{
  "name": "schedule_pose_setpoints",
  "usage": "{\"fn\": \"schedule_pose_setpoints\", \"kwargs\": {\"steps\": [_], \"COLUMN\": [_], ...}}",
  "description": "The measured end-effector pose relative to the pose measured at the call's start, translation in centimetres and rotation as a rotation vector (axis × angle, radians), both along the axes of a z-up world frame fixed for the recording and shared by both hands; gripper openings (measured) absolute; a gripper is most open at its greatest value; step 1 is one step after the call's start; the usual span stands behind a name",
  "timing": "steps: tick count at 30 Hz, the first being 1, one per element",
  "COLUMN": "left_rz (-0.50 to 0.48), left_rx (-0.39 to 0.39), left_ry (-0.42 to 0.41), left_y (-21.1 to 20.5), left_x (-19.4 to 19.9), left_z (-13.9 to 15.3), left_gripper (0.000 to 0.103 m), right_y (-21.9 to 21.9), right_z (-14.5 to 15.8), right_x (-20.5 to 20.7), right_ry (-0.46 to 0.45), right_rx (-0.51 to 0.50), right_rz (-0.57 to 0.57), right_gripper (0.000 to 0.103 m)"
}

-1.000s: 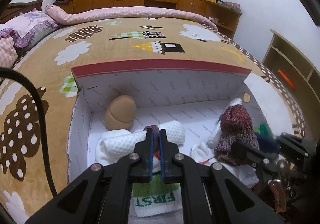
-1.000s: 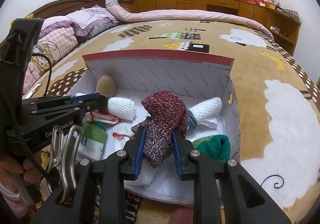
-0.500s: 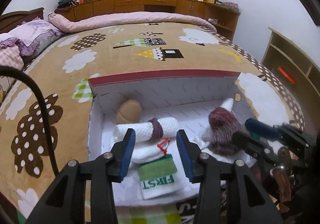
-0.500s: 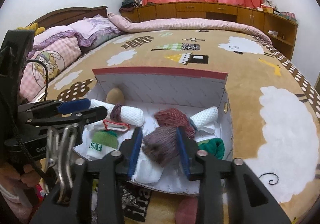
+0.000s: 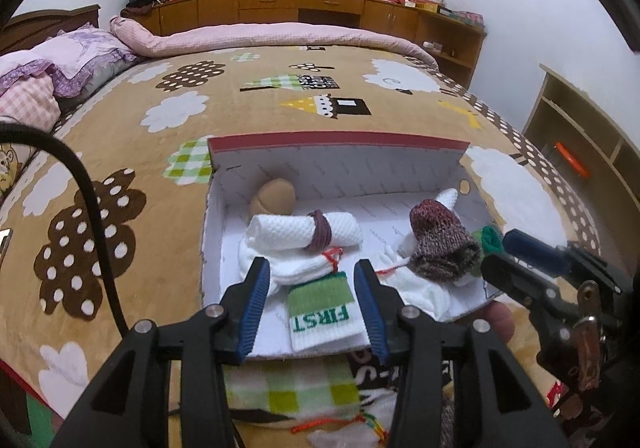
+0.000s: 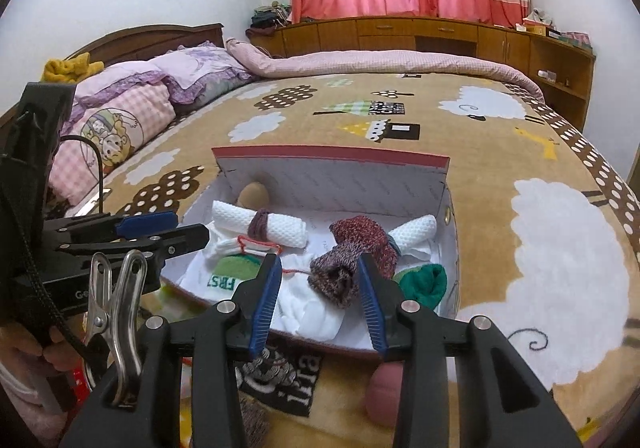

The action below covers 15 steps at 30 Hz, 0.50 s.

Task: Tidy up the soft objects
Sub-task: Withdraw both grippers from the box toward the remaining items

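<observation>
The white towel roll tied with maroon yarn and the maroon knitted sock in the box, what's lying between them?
In the right wrist view, bare white box floor separates the towel roll from the knitted sock; only a thin red string trails nearer the front.

A box (image 5: 340, 184) sits on the bed (image 5: 248, 100). In it, a rolled towel (image 5: 296, 232) lies left, a knitted sock (image 5: 440, 244) right, and a round bundle (image 5: 274, 196) sits behind the towel.
</observation>
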<state>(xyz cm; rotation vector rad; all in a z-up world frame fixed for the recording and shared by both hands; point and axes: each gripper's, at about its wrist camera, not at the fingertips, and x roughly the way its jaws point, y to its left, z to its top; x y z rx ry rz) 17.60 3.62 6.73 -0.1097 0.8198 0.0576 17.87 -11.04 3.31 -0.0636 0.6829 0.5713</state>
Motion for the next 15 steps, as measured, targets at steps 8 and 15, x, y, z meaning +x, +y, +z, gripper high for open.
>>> {"fn": "schedule_pose_setpoints", "kwargs": {"steps": [8,15], "left_rz": [0.004,-0.021], "left_rx": [-0.023,-0.040], "left_ry": [0.008,0.029], "left_y": [0.2,-0.4], "left_x": [-2.6,-4.8], "left_z": [-0.1,-0.6], "left_gripper": [0.046,0.046], "right_y": [-1.1,-2.4], "right_z": [-0.1,-0.8], "right_x": [-1.8,-3.4], "right_ry": [0.018,0.043], "right_rx": [0.004,0.008], "right_rz": [-0.011,-0.019], "right_gripper": [0.040,0.040]}}
